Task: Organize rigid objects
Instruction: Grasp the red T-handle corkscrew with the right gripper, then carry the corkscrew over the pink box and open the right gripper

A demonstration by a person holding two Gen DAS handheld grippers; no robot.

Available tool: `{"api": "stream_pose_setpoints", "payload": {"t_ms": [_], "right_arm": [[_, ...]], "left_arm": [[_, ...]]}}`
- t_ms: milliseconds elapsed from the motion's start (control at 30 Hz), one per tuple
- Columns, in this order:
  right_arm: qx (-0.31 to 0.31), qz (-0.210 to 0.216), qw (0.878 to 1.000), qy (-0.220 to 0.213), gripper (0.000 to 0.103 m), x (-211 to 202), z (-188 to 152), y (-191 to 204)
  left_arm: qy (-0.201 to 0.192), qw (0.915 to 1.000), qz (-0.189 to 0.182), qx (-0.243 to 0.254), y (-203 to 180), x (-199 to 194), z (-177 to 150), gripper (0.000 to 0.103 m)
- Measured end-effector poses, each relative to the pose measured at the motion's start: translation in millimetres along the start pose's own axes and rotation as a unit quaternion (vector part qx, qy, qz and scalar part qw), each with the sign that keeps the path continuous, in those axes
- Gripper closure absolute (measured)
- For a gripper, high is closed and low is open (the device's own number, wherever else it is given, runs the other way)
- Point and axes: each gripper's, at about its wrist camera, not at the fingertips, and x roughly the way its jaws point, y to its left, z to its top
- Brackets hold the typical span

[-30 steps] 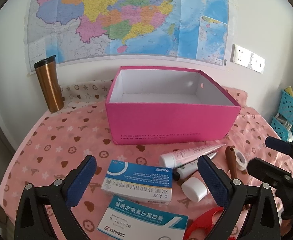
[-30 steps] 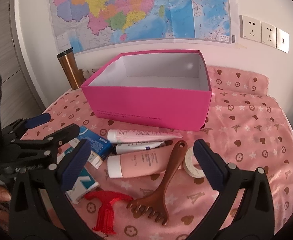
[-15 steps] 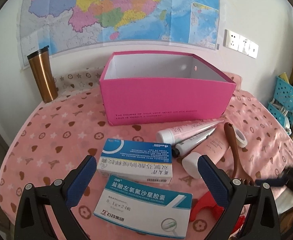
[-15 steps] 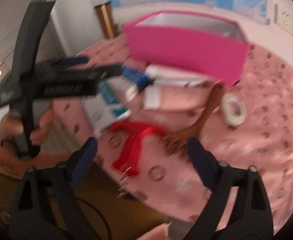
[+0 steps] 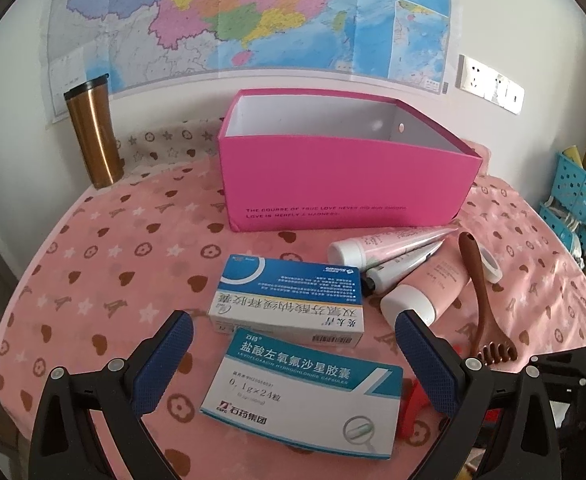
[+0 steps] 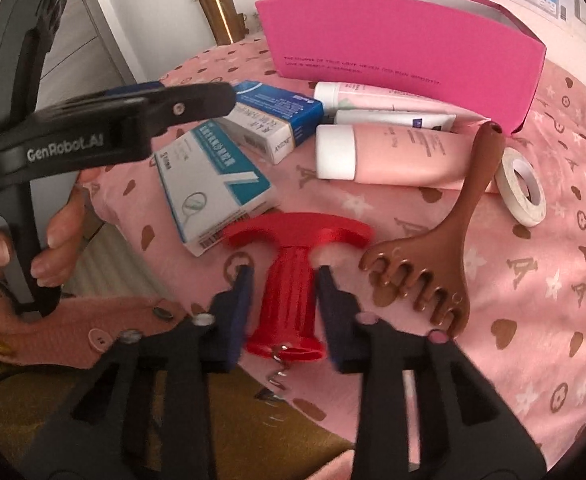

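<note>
Red corkscrew [image 6: 289,280] at near table edge, right gripper [image 6: 283,296] closing around its barrel, left gripper [image 5: 293,356] released above medicine box [image 5: 305,388].

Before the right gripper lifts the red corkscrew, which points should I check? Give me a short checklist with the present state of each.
1. Red corkscrew between the right gripper pads: ok, its barrel sits between them.
2. Grip firm: cannot tell; the jaws are closing and contact is unclear.
3. Corkscrew clear of the brown comb: ok, they lie apart.
4. Corkscrew clear of the near medicine box: cannot tell; its handle ends right at the box corner.
5. Pink box open to receive: ok; its floor is hidden.
6. Left gripper out of the way: ok, open over the medicine boxes.
</note>
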Motion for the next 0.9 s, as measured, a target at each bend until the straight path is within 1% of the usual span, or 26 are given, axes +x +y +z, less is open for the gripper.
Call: {"api": "stream_pose_setpoints", "payload": {"t_ms": [33,200,300,433,500,567,667,733,800,900], "right_arm": [[0.005,0.008,1.000,-0.005,0.076,-4.1,0.7,-3.4],[0.023,0.018,0.999,-0.034,0.076,-20.4,4.6,-16.8],[0.032,0.018,0.998,-0.054,0.076,-30.2,10.9,-26.9],[0.038,0.018,0.996,-0.080,0.076,-43.0,22.3,-38.3],[0.036,0.012,0.995,-0.092,0.076,-43.4,32.4,-40.0],[0.033,0.011,0.994,-0.102,0.076,-49.8,38.4,-45.2],[0.023,0.004,0.993,-0.116,0.076,-55.7,57.0,-53.7],[0.013,0.004,0.992,-0.125,0.076,-57.2,67.3,-56.8],[0.004,0.003,0.991,-0.131,0.076,-57.7,79.7,-60.3],[-0.007,-0.003,0.990,-0.139,0.076,-58.3,98.4,-70.9]], "left_arm": [[0.000,1.0000,-0.002,0.000,0.3,-0.1,0.1,0.000],[-0.003,0.9997,-0.022,0.010,-4.5,-2.3,1.8,0.000],[-0.004,0.9988,-0.044,0.020,-9.8,-3.8,3.5,0.000],[-0.007,0.9954,-0.087,0.042,-21.4,-6.7,7.6,0.000],[-0.006,0.9914,-0.120,0.051,-28.2,-7.4,12.2,0.001],[-0.012,0.9867,-0.148,0.066,-36.6,-8.6,19.9,0.003],[-0.028,0.9815,-0.165,0.094,-50.1,-7.9,35.5,0.012],[-0.032,0.9791,-0.173,0.103,-55.9,-3.8,47.7,0.024],[-0.033,0.9772,-0.177,0.113,-60.9,2.5,60.9,0.032],[-0.034,0.9742,-0.187,0.121,-64.0,12.6,80.4,0.037]]}}
